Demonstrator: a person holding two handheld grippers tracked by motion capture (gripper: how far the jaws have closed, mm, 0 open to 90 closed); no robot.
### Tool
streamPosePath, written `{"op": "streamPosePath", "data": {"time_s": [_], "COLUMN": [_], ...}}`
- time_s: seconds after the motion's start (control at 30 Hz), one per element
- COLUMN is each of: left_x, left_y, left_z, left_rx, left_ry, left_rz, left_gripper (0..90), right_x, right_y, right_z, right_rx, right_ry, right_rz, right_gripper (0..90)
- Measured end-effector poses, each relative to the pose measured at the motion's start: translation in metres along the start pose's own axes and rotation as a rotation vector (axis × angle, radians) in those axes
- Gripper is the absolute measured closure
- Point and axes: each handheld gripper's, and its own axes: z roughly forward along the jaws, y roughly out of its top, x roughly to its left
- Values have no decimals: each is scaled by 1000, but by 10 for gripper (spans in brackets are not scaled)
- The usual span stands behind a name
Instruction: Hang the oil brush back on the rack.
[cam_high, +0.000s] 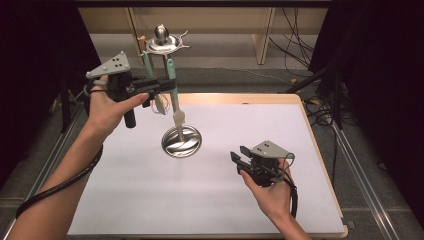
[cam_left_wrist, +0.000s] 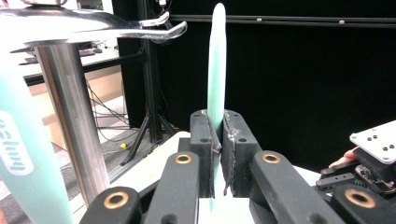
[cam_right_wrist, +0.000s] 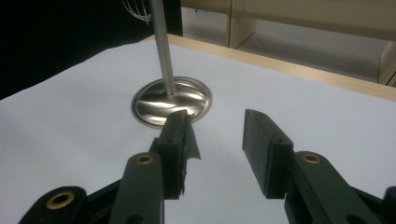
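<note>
A steel utensil stand has a round base (cam_high: 181, 142) (cam_right_wrist: 171, 100) on the white table, a thin pole (cam_right_wrist: 162, 46) (cam_left_wrist: 70, 116) and a hooked top ring (cam_high: 163, 43) (cam_left_wrist: 116, 28). My left gripper (cam_high: 170, 84) (cam_left_wrist: 217, 121) is held high beside the pole, shut on the mint-green handle (cam_left_wrist: 216, 70) of a utensil whose pale head (cam_high: 178, 120) hangs just above the base. A second green-handled utensil (cam_high: 147, 62) (cam_left_wrist: 23, 163) and a wire whisk (cam_high: 159, 105) hang from the ring. My right gripper (cam_high: 240, 155) (cam_right_wrist: 217, 126) hovers low, right of the base, open and holding nothing.
The white mat (cam_high: 150, 200) covers a wood-edged table (cam_high: 310, 130). Black curtains stand to both sides, with cables on the floor (cam_high: 300, 55) behind and metal rails (cam_high: 360, 165) along the table's sides.
</note>
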Motion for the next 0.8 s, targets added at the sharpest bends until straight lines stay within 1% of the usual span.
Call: {"op": "streamPosePath", "data": {"time_s": [0.07,0.1,0.3,0.37,0.43,0.47,0.5,0.53,0.57,0.6,0.8], "left_x": [1,1,3,4,4,5,5,5,6,7,9], "left_y": [0,0,1,1,1,1,1,2,2,2,1], "left_z": [0,1,2,2,2,1,1,1,0,0,0], "left_rx": [0,0,-2,0,0,1,1,1,1,2,2], "left_ry": [0,-1,-3,-2,-1,0,1,3,3,2,2], "left_rz": [-5,-9,-17,-19,-18,-19,-21,-20,-20,-22,-30], "left_gripper": [830,830,830,830,830,830,830,830,830,830,830], "right_x": [0,1,0,1,0,-1,-2,0,0,-2,-3], "right_y": [0,0,0,0,0,0,0,0,0,0,0], "right_z": [0,0,0,0,0,1,1,0,-1,0,0], "right_rx": [-1,3,-4,-2,-5,-9,-14,-4,0,-5,-14], "right_ry": [2,1,2,1,2,7,3,-1,-5,1,0], "right_rz": [1,11,1,5,0,-12,-32,7,8,-13,-17], "right_gripper": [611,611,613,612,612,612,612,612,612,612,613]}}
